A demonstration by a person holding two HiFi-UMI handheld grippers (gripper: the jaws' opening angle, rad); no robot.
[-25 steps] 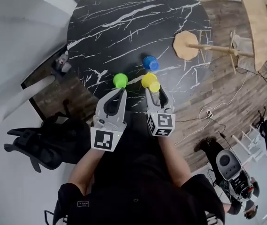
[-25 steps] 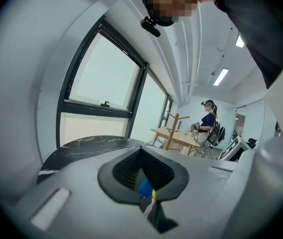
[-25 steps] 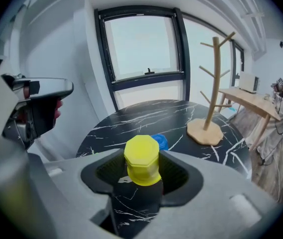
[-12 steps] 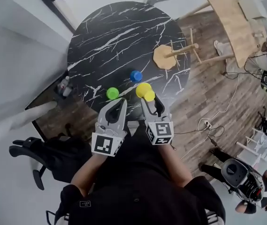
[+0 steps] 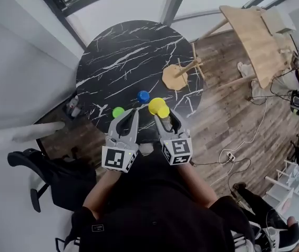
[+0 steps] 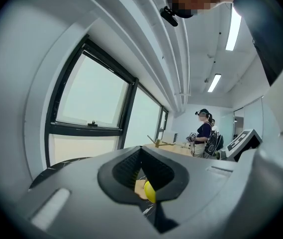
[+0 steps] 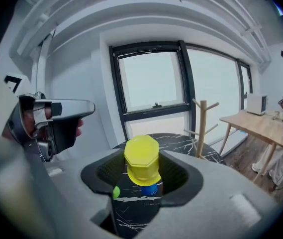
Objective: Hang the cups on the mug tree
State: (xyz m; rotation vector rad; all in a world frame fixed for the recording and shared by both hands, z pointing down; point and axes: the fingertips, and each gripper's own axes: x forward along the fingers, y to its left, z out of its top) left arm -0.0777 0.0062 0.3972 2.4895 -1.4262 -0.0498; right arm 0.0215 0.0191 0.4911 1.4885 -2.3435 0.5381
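Currently: your right gripper (image 5: 164, 114) has its jaws clamped on the yellow cup (image 5: 158, 107). The cup sits between the tips over the near edge of the round black marble counter (image 5: 123, 51). In the right gripper view it fills the gap between the jaws, octagonal end uppermost, and appears lifted off the surface.

Your left gripper (image 5: 132, 112) is just beside the right one with its jaws together and nothing gripped. Its own view looks level toward the windows.

The green cup (image 5: 118, 112) stands on the counter just ahead of the left gripper. The blue cup (image 5: 143, 96) is a little further in, between green and yellow.

The wooden mug tree (image 5: 178, 73) stands upright on the counter's right side, apart from all three cups.
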